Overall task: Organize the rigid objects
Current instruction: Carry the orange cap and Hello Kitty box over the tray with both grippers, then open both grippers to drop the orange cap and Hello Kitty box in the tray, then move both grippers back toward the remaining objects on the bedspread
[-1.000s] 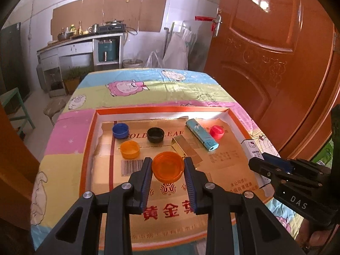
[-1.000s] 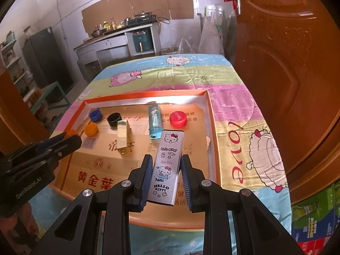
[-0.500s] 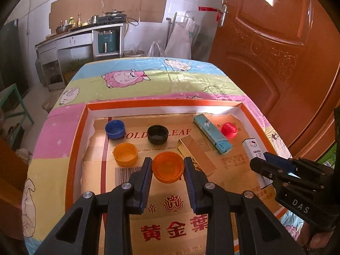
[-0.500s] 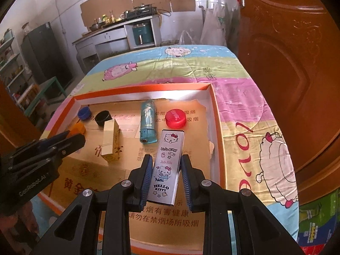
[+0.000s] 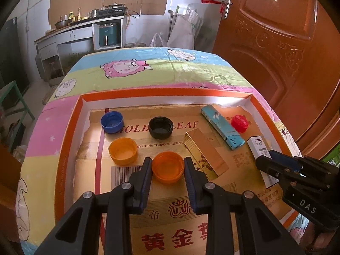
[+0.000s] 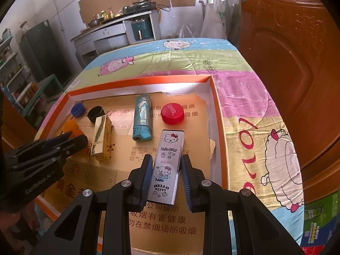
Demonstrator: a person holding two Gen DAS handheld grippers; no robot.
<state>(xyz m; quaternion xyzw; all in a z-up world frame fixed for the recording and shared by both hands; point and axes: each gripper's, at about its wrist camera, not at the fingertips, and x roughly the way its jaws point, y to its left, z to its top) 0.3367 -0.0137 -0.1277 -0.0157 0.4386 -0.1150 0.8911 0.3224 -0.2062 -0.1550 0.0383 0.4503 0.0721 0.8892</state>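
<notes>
- Left gripper [image 5: 167, 169] clenched on an orange bottle cap [image 5: 168, 166], open side up, carried over the cardboard-lined orange tray [image 5: 70, 140], just beside a second orange cap [image 5: 122, 150] lying there.
- Right gripper [image 6: 166, 173] clenched on a white Hello Kitty box [image 6: 167, 165], long axis pointing away, over the right half of the tray near its right wall [image 6: 218, 127].
- Already in the tray: 4 caps and 2 long items. Blue cap [image 5: 112, 121] and black cap [image 5: 160, 127] in the far row; red cap [image 5: 239, 123] far right, apart from the other caps.
- Teal lighter-shaped case [image 5: 221, 131] lying flat between the black and red caps; gold box [image 5: 204, 155] lying slanted just beside the carried orange cap.
- Judged well along: caps gathering on the left, long boxes on the right, 2 items in the grip and not yet set down.
- Left to do, by that reading: setting down the orange cap beside its twin, laying the Hello Kitty box next to the teal case, possibly shifting the red cap to the cap group.
- In the way: gold box close on the right of the left gripper's jaw, likely to be nudged on lowering; red cap and teal case just ahead of the Hello Kitty box.
- Around: cartoon-sheep tablecloth [image 6: 244, 97] under the tray, brown wooden door [image 5: 276, 42] at right, kitchen counter [image 5: 80, 24] at the far wall.
</notes>
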